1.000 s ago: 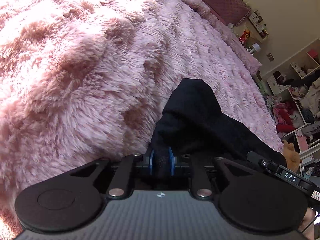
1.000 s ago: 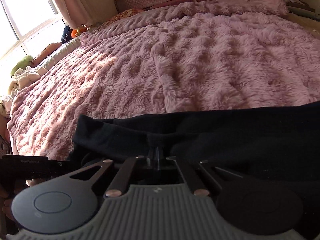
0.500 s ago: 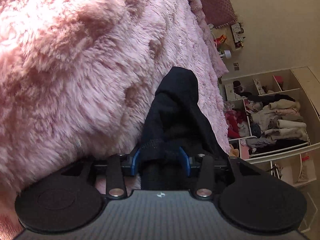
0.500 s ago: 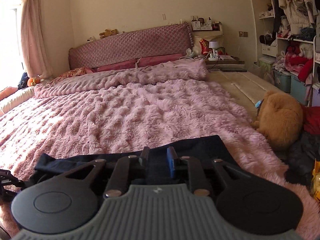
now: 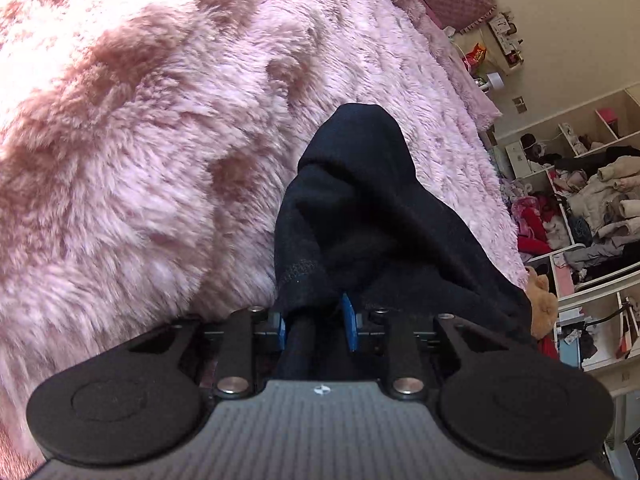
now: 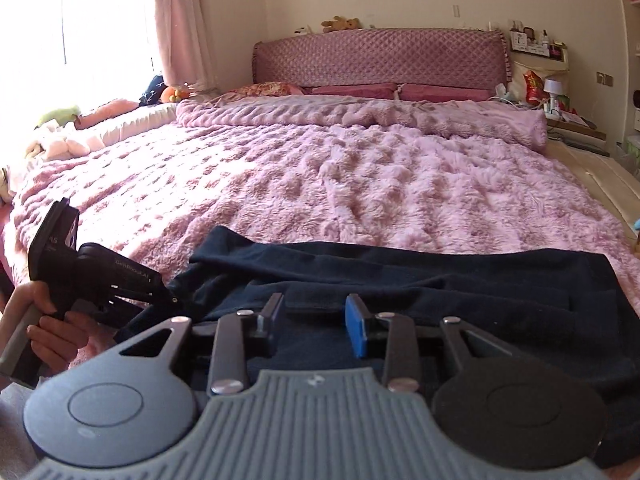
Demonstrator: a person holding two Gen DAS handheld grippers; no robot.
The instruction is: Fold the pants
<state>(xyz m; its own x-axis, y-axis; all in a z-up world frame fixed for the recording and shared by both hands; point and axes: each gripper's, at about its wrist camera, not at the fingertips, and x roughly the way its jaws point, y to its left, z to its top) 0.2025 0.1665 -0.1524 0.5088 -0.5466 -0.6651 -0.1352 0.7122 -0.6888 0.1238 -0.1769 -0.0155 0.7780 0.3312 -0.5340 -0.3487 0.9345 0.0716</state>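
Opening off the pants (image 6: 400, 280) since before, right hand-held gripper (image 6: 316, 320).

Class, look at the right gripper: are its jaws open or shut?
Open. The right gripper has just been opening; a clear gap shows between its jaws, which hover over the dark pants gripping nothing.

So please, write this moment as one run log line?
task: fold pants | left gripper: just closing, shut on dark pants | right gripper: just opening, open, above pants | surface: pink blanket
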